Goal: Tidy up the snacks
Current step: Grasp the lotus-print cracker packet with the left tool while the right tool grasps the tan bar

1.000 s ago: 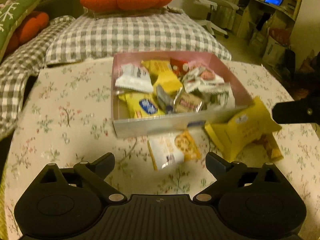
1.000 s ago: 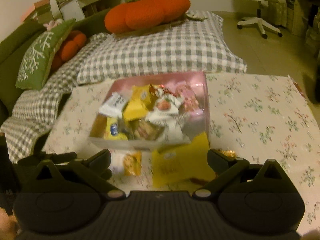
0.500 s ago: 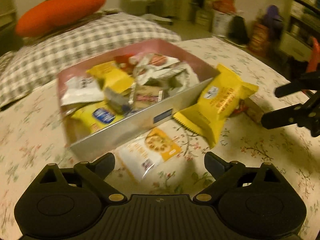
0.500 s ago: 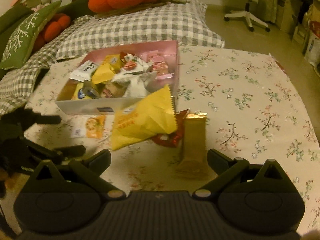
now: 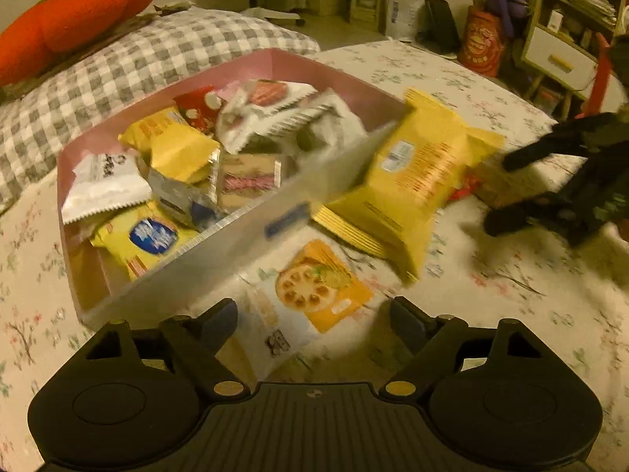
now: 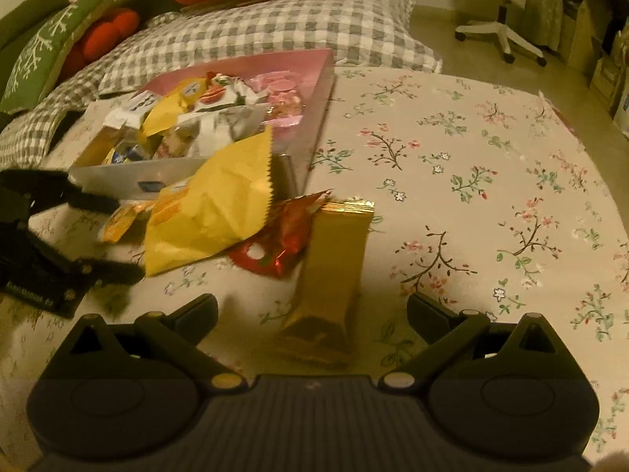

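1. The left hand-held gripper [image 5: 314, 314] points down over the floral tabletop [image 5: 511, 314]; its jaws are spread but closing, with the near end of an orange-and-white snack packet [image 5: 298, 299] lying flat between the fingertips, not yet pinched.
2. The right hand-held gripper [image 6: 312, 308] has its jaws spread wide, and the near end of a gold bar wrapper [image 6: 330, 271] lies on the tabletop between them; the pads do not press on it.
3. Just beyond the gold bar wrapper, touching its far end, sits a crumpled red wrapper [image 6: 275, 247].
4. A large yellow bag [image 6: 212, 208] rests partly over the red wrapper and leans against the near wall of the pink box [image 5: 275, 59], beside the box's corner.
5. The orange-and-white snack packet lies just in front of that same wall, beside the large yellow bag.
6. The pink box stands on the tabletop, filled with mixed snacks: yellow packets, white wrappers and red ones, heaped loosely.
7. Behind the tabletop is a grey checked cushion [image 6: 275, 27], with an orange plush pillow [image 5: 74, 11] on top.
8. Farther off, a white office chair [image 6: 507, 11] stands on the floor.
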`<state>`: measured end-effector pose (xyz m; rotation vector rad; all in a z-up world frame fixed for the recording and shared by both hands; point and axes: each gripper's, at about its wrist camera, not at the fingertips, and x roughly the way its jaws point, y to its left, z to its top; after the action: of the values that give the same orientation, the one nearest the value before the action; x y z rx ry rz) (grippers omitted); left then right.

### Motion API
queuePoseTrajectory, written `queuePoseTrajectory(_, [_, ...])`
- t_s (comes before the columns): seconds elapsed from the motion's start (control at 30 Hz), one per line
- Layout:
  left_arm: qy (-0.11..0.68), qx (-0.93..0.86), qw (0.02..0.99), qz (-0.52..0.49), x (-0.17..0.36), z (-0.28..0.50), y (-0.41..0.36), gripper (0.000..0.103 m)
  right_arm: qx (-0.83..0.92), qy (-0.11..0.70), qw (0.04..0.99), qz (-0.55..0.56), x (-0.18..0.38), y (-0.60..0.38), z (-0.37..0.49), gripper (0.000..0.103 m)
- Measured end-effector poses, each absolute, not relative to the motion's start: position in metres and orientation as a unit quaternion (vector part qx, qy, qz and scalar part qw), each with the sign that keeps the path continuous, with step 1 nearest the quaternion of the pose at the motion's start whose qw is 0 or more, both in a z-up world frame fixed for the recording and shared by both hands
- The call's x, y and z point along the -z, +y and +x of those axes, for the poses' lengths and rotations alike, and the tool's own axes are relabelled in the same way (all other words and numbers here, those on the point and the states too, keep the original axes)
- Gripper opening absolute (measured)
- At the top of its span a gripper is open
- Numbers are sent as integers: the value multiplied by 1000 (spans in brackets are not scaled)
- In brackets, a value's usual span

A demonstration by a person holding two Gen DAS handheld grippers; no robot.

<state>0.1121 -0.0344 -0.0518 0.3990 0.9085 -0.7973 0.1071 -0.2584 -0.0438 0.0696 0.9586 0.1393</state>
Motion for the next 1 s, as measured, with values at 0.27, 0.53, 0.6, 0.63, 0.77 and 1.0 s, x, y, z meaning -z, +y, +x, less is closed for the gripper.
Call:
queuePoseTrajectory(0.27, [408,377,803,215,45,95,-29,86,-60,445,893,-24,49,-246,107,102])
queuePoseTrajectory(0.53, [433,353,806,193,52,114,-35,86,-58,431,900,-22,49,-247,112,92])
queuePoseTrajectory(0.6, [434,345,811,186,52,111,-34,86,-58,427,902,-22,48,-248,111,81])
queuePoseTrajectory(0.63, [434,340,814,183,52,109,-34,86,-59,425,903,-21,47,-248,110,79])
queuePoseTrajectory(0.77, [434,306,832,160,52,99,-35,77,-70,417,906,-31,45,-243,106,61])
queuePoseTrajectory(1.0, [426,268,854,136,52,88,-39,58,-66,427,902,-24,39,-241,101,28])
